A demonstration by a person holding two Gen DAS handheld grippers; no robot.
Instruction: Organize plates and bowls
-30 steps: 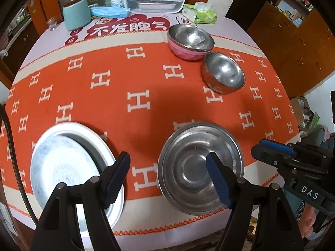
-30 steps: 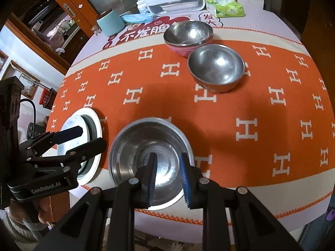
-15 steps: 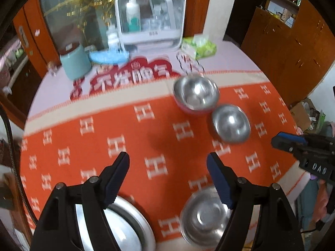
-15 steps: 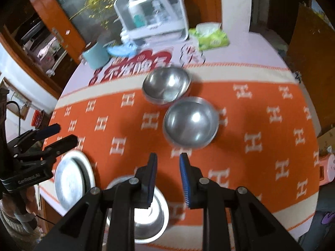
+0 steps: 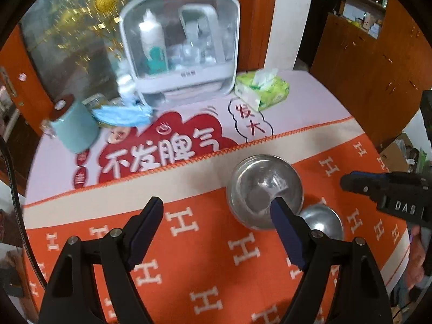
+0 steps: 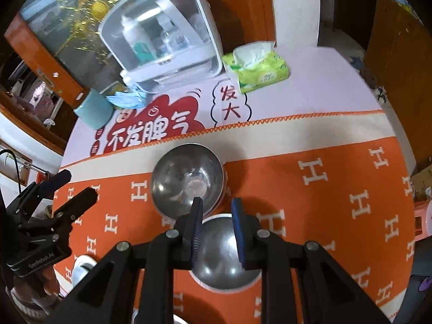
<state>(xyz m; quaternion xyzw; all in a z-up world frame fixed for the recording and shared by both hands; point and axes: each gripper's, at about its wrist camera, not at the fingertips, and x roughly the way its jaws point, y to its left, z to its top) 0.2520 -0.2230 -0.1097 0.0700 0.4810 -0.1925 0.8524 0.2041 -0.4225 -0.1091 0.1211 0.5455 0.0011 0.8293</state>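
While your right claw [image 6: 216, 213] hovers slightly parted and empty over the near steel bowl [image 6: 224, 259], at 6 o'clock from the stacked bowls [image 6: 187, 181], and your left claw [image 5: 216, 216] gapes wide, expect light, rigid, slippery metal; pinch its rim.

Orange H-patterned tablecloth [image 6: 324, 202], silver bowls [image 6: 186, 181]

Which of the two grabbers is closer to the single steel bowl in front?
Right. The right gripper hangs just over the near steel bowl, its fingers framing it. The left gripper is off to the bowl's left, over the orange cloth, wide open.
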